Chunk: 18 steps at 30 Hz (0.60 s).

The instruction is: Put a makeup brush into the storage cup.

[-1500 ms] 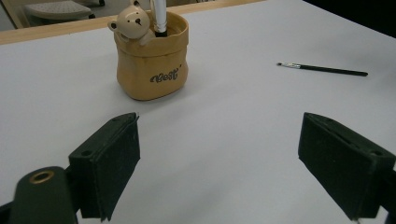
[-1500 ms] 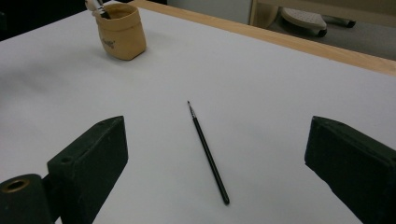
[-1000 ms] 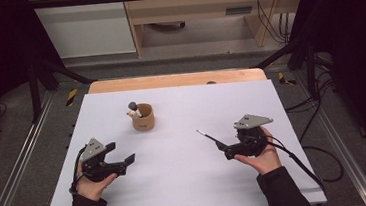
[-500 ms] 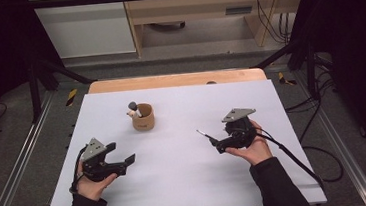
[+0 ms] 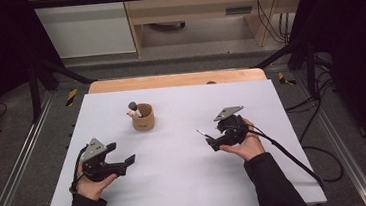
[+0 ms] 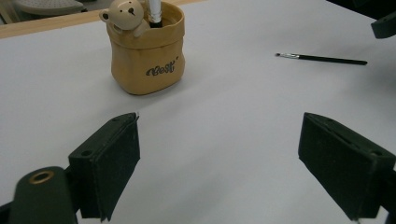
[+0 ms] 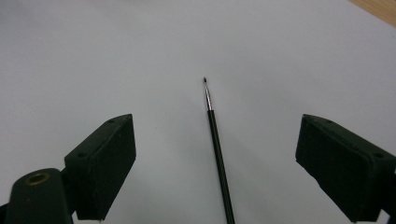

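Paintbrush (image 7: 217, 140) lies flat on the worktop (image 5: 178, 183), between your right claw's (image 5: 209, 140) spread jaws | not yet gripped | left claw (image 5: 128, 160) wide apart, idle | pot (image 5: 142, 117) awaits it: everything left.

Left gripper (image 5: 128, 160) agape, right gripper (image 5: 209, 140) agape

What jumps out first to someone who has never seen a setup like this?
A tan cup with a little bear figure on its rim stands toward the far side of the white table. Near the person's right, a thin black paintbrush lies flat between the open jaws of the right gripper.
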Motion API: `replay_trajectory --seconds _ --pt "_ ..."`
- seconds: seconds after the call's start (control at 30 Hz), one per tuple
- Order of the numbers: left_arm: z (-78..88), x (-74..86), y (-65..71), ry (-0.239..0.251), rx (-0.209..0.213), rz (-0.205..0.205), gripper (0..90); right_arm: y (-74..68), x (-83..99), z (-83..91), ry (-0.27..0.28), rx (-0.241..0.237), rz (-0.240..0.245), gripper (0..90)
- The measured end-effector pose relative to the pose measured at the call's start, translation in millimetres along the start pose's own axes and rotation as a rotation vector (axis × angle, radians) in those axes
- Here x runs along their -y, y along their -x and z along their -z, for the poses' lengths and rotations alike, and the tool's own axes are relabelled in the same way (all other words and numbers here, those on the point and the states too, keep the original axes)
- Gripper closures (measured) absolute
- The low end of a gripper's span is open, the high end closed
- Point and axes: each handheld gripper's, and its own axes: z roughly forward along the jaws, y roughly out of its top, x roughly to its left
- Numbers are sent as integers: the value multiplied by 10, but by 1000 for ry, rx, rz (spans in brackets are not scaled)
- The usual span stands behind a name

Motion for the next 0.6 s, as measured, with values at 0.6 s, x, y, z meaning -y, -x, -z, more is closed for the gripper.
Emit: replay_trajectory --seconds 0.6 --pt "8 0 -10 -1 5 -4 123 47 19 -315 -124 2 16 297"
